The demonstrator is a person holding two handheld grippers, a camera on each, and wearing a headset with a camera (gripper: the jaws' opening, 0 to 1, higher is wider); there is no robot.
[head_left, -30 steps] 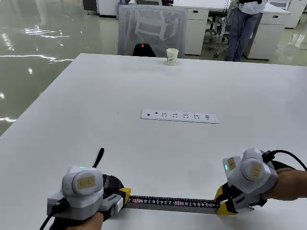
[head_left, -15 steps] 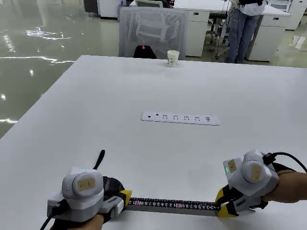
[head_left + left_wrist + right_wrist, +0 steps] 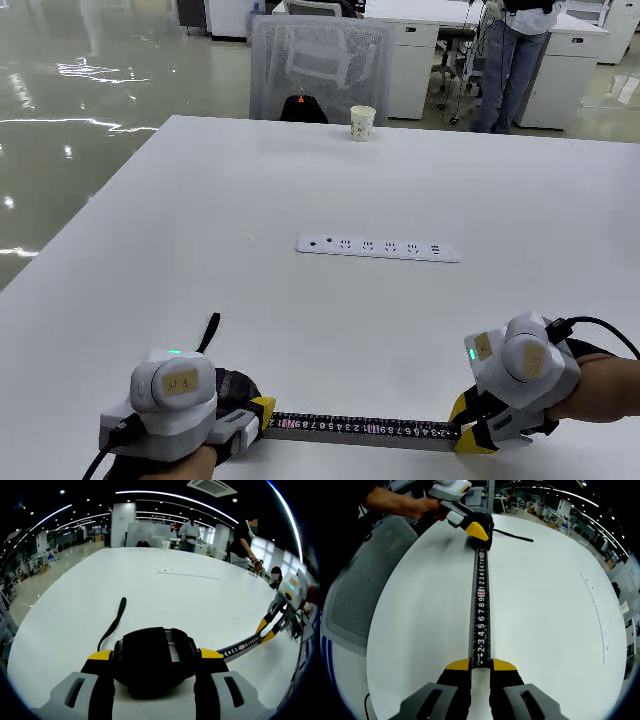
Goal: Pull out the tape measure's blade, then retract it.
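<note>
I hold the left gripper (image 3: 156, 656) clamped on the case (image 3: 150, 647) and the right gripper (image 3: 480, 667) clamped on the blade (image 3: 481, 600), which is stretched between them along the counter's (image 3: 350, 170) near edge.

White table (image 3: 300, 180) w/ power strip (image 3: 378, 248) lying flat near its middle. Paper cup (image 3: 362, 121) upright at far edge, near grey mesh chair (image 3: 318, 60). Bkgd: person (image 3: 520, 50) standing by white desks (image 3: 410, 60); glossy floor (image 3: 90, 90). Dark obj on chair, poss. a bag.
</note>
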